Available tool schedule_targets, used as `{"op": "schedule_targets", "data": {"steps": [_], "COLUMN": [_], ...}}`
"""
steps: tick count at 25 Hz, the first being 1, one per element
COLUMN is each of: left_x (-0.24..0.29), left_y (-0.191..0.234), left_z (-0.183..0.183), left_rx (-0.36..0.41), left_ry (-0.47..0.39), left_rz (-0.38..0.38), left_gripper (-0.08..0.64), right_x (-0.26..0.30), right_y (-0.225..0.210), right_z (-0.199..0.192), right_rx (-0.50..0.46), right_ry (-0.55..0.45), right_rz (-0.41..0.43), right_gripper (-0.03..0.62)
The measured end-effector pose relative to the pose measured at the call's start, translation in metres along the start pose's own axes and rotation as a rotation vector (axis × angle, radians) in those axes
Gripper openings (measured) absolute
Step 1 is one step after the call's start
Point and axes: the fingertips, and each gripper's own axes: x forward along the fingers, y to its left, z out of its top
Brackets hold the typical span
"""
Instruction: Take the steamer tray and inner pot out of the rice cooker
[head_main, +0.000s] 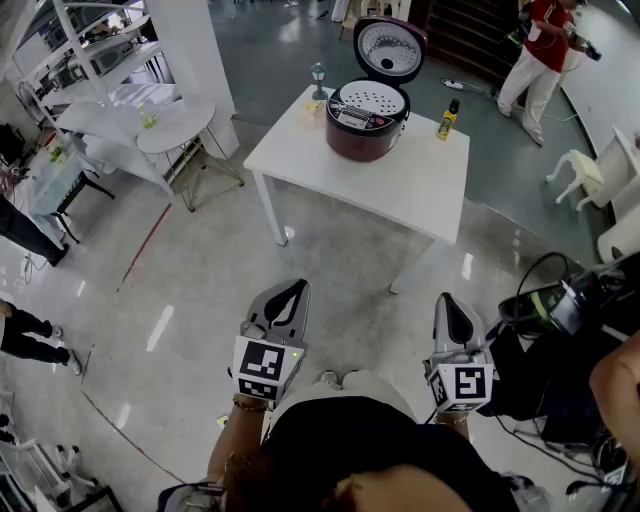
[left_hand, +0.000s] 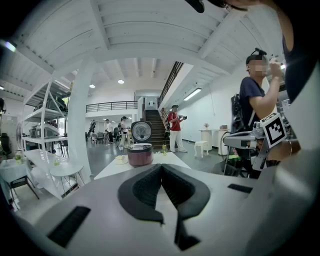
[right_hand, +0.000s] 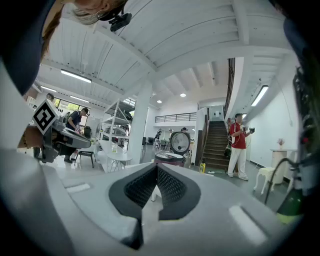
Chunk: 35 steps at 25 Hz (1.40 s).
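White table (head_main: 400, 185) carries rice cooker (head_main: 365, 122), well beyond closed fingers (head_main: 285, 303).

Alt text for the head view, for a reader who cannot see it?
A dark red rice cooker, lid open with the perforated steamer tray showing inside, stands on a white table ahead. In the foreground the left gripper and right gripper are both shut and empty, well short of the table.
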Motion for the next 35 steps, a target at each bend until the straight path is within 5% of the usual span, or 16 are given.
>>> {"op": "schedule_targets", "data": {"steps": [19,21,23,28,31,35], "left_x": [0.018,0.022,0.024,0.016,0.014,0.015], "left_y": [0.002,0.004,0.007,0.025,0.030,0.030], "left_z": [0.008,0.009,0.006,0.017,0.026,0.027], "left_rx": [-0.044,-0.072,-0.103,-0.176,-0.155,-0.113], "left_ry": [-0.016,-0.014,-0.009,-0.092,-0.132,-0.140], "left_rz": [-0.026,-0.033,-0.032,0.019,0.036,0.041], "left_gripper": [0.011,0.084,0.230,0.313,0.379,0.446], "right_x": [0.012,0.013,0.015,0.019,0.022,0.027], "right_y": [-0.015,-0.018,-0.018,-0.014,-0.017,-0.018], "right_z": [0.003,-0.001,-0.002,0.006,0.011,0.009], "right_rx": [0.022,0.042,0.048,0.043,0.042,0.048], "right_ry": [-0.049,-0.046,-0.050,-0.072,-0.080,-0.078], "right_rz": [-0.009,-0.021,-0.016,0.012,0.007,0.005], "right_gripper": [0.006,0.006,0.036,0.251,0.343,0.384]}}
